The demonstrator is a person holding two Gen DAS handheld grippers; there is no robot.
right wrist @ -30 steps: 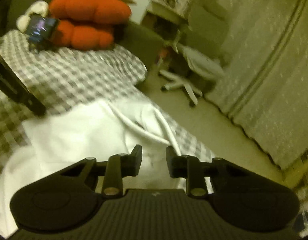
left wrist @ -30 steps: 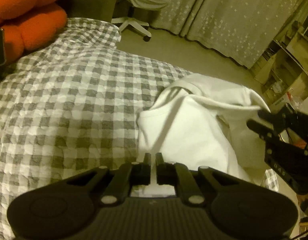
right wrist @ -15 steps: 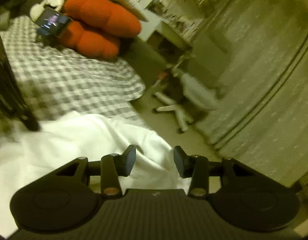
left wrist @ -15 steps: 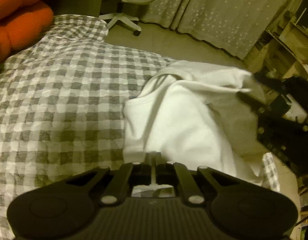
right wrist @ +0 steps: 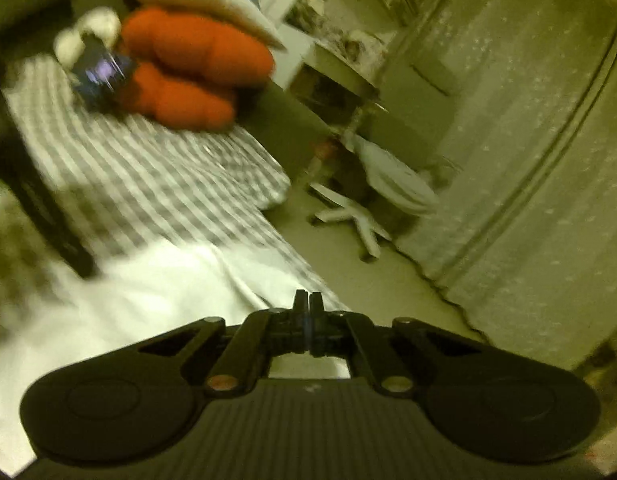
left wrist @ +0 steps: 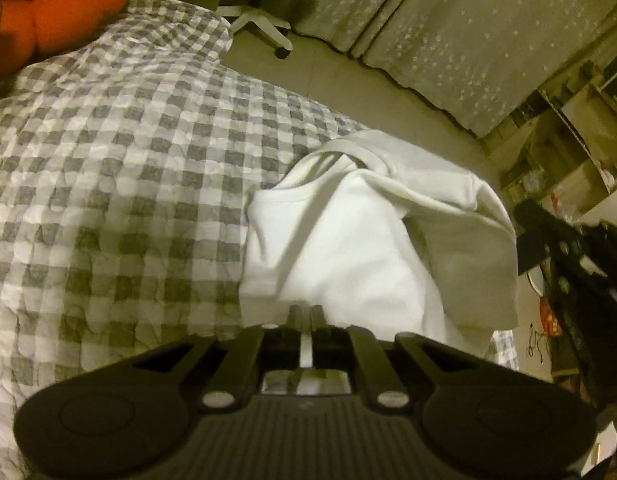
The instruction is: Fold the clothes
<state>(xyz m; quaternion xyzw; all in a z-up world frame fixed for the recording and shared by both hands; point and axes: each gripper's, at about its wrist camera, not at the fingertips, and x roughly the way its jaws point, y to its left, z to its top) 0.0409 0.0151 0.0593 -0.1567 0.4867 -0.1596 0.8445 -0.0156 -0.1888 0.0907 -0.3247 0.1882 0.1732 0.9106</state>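
Left claw [left wrist: 306, 314] at 6 o'clock pinched on the near hem of white garment [left wrist: 348, 248], right claw [right wrist: 308, 304] closed, grip on cloth unclear, garment bunched at the bed's 3 o'clock edge, bare checked bedspread [left wrist: 108, 160] from 9 to 12, floor [left wrist: 348, 80] beyond

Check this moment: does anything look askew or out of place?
The white garment lies bunched and part-folded at the bed edge, one flap lifted toward the right tongs. The left tongs pinch its near hem. Nothing spilled or damaged.
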